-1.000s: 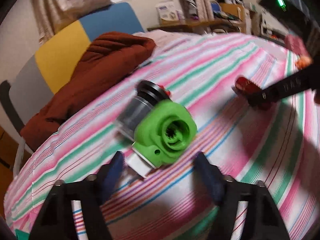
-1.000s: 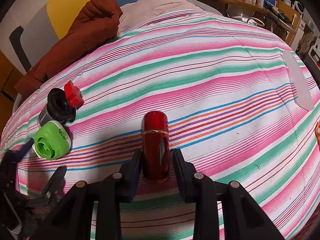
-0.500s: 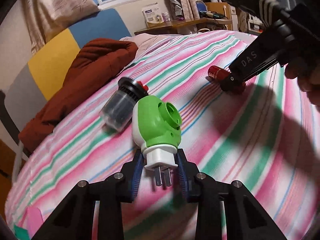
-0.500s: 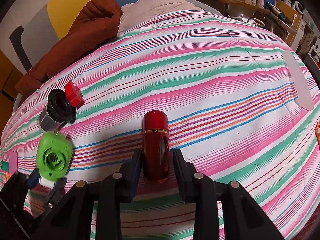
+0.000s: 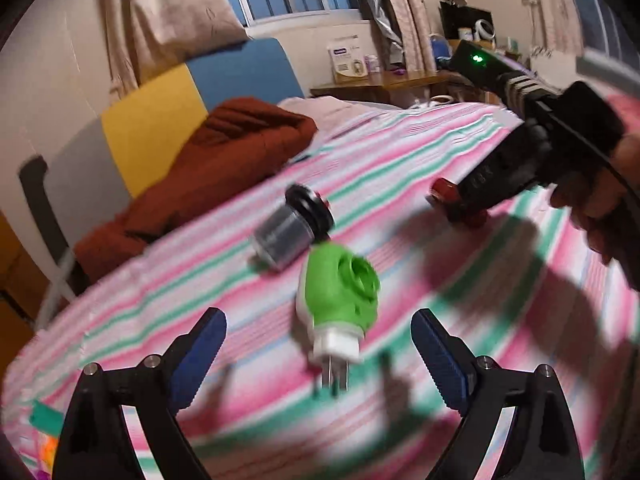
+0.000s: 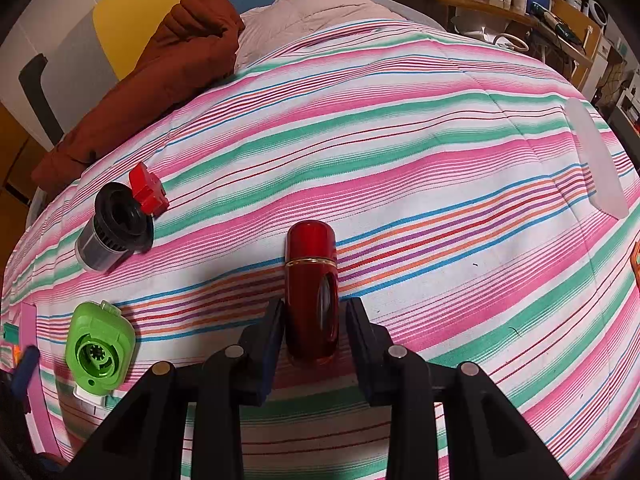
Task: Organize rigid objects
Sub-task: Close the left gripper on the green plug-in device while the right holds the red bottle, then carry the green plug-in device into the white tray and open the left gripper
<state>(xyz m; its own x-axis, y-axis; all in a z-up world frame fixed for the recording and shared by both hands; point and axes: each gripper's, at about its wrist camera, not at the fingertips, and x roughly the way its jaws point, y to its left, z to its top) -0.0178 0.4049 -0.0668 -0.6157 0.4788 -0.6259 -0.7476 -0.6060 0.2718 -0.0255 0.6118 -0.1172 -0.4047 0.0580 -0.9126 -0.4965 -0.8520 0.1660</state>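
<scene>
On the striped pink, green and white bedspread (image 6: 400, 128), near its left edge, the bright green plastic plug adapter with a white pronged base (image 5: 340, 300) lay on the cloth, prongs pointing toward the left gripper (image 5: 318, 344). That gripper was released, its blue-padded fingers (image 5: 200, 348) spread wide on either side of the adapter and touching nothing (the left wrist view was blurred, so finer detail was lost). Just beyond the adapter lay the grey cylindrical canister with a black ribbed cap (image 6: 112, 226), on its side, with a small red plastic piece (image 6: 147, 190) touching its cap.

Toward the middle of the bedspread, the right gripper (image 6: 312, 320) was clenched on the glossy dark red capsule-shaped bottle with a gold band (image 6: 312, 288), its fingers pressed against the bottle's lower half while the rounded cap pointed away.

A rumpled rust-brown blanket (image 6: 160, 68) crowded the far left corner. A flat translucent white strip (image 6: 596, 164) lay near the right edge. Between the bottle and that strip, and across the far half of the bedspread, the cloth was bare.
</scene>
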